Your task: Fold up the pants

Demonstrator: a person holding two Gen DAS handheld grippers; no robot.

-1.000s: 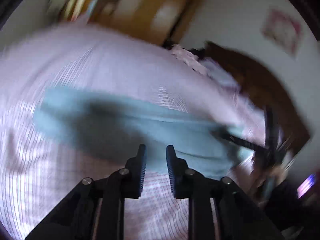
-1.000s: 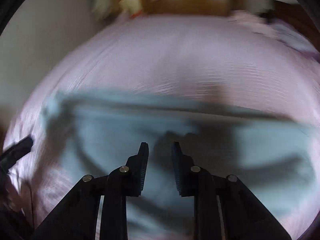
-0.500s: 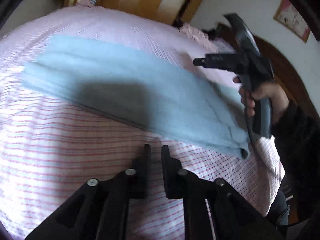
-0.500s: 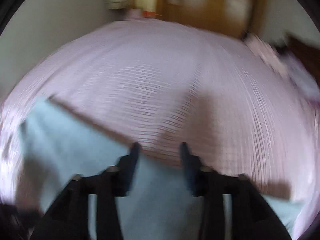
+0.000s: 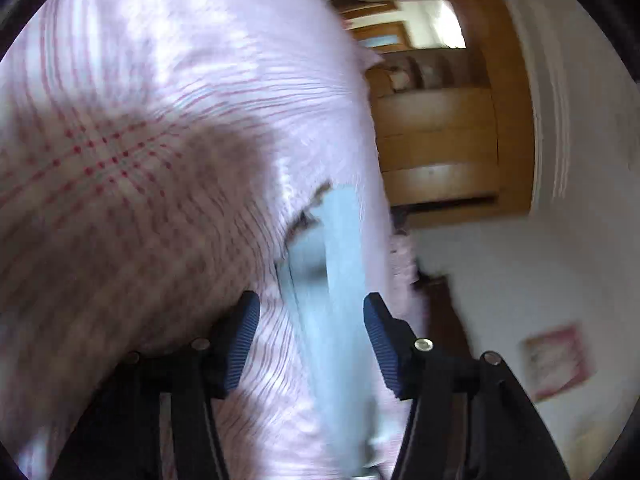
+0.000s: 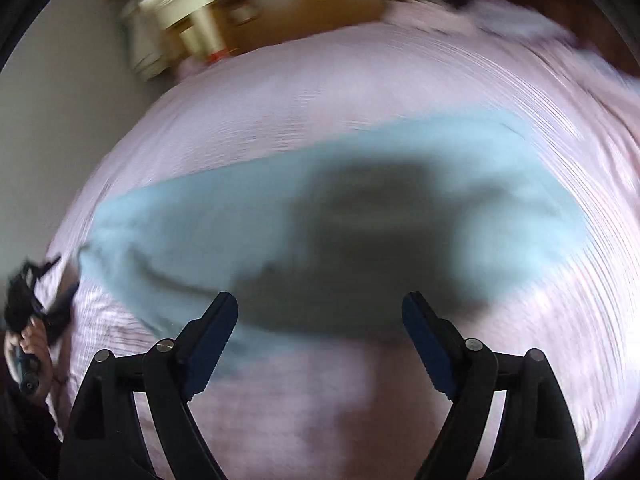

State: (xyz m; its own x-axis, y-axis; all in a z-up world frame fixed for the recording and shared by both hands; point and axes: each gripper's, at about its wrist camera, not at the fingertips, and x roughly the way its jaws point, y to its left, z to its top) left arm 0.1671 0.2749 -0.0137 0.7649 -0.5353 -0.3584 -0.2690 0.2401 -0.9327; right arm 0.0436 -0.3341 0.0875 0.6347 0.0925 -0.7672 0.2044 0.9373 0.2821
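Observation:
Light blue pants lie flat in a long band across the pink striped bed. My right gripper is open wide above the pants' near edge, its shadow on the cloth. In the left wrist view the pants show as a narrow blue strip running up between the fingers. My left gripper is open, close over one end of the pants near the bed's edge. It also shows at the far left of the right wrist view. Both views are blurred.
A wooden wardrobe stands beyond the bed. White wall with a pink picture is to the right. Pillows lie at the bed's far right corner. A shelf with light things is at the back left.
Both grippers have opened wide. The left gripper has swung round and dropped close to one end of the pants. The right gripper has come back over the pants' near edge.

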